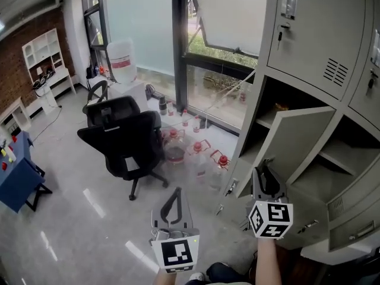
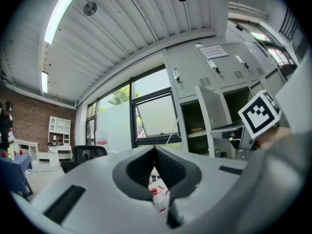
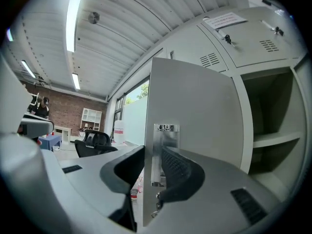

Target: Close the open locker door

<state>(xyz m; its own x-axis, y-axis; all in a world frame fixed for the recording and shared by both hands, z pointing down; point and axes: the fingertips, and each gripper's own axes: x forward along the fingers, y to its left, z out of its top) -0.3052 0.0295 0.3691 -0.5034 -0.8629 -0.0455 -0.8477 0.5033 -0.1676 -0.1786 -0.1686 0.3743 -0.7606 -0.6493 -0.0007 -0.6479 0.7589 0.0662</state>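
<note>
Locker door (image 1: 294, 144) stands swung out from the middle row of the grey lockers (image 1: 309, 40) at the right of the head view, its free edge turned towards me and the compartment behind it open. In the right gripper view the door (image 3: 195, 106) fills the middle, showing its inner face, with a metal latch plate (image 3: 165, 145) at the free edge and a bare shelf (image 3: 273, 140) in the compartment to its right.

My right tongs (image 1: 265, 170) are at that free edge, held about level. Seen from their own camera, the right tongs (image 3: 153, 157) are clenched on the door's edge: one jaw lies on the outer side, the other presses on the latch plate on the inner side.

My left tongs (image 1: 176, 192) hang lower and to the left, out over the floor (image 1: 71, 230), well apart from the lockers. In their own view the left tongs (image 2: 155, 149) are clenched with the tips meeting and nothing gripped.

Two black office chairs (image 1: 127, 141) stand on the floor left of the lockers. Clear bottles (image 1: 199, 150) with red caps sit on the floor by the window (image 1: 219, 16), and a large water jug (image 1: 122, 61) stands further back.
</note>
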